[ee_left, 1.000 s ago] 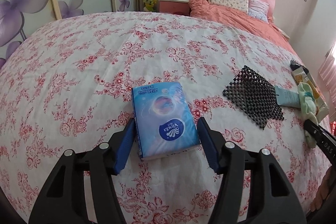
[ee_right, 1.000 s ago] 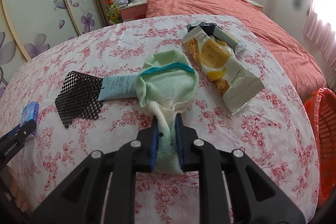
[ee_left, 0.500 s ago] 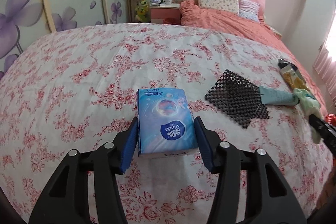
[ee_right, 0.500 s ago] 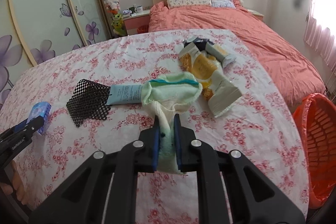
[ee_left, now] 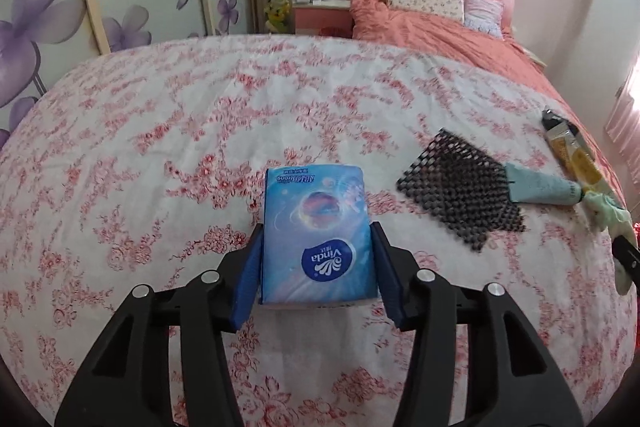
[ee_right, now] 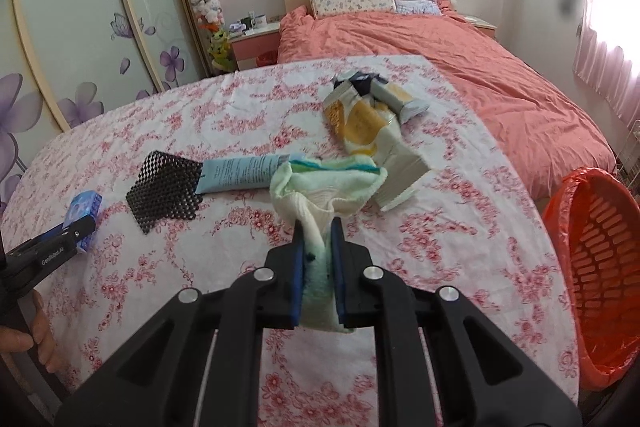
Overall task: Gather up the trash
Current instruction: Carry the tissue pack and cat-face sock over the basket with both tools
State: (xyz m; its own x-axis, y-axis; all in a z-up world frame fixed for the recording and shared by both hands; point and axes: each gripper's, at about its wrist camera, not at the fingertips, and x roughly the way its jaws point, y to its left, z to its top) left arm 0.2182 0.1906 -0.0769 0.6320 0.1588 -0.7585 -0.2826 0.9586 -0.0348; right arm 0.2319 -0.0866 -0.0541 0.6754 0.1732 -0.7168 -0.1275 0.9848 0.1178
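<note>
A blue Vinda tissue pack [ee_left: 316,211] lies on the flowered bedspread [ee_left: 160,147], and my left gripper [ee_left: 317,229] is shut on it, with a blue pad pressing each long side. In the right wrist view the same pack [ee_right: 82,205] and left gripper [ee_right: 80,227] show at the far left. My right gripper [ee_right: 317,225] is shut on a pale green cloth [ee_right: 328,183], whose free end hangs forward over the bed. The cloth [ee_left: 608,207] also shows at the right edge of the left wrist view.
A black mesh mat [ee_right: 164,187], a light blue tube [ee_right: 240,173] and a yellow-white snack wrapper [ee_right: 372,131] lie on the bedspread. An orange basket with a red liner [ee_right: 600,267] stands off the bed's right edge. A hand [ee_right: 36,331] shows at lower left.
My left gripper's pads closed in from a gap onto the sides of the tissue pack. My right gripper drew back and up with the cloth, and more of the orange basket came into view.
</note>
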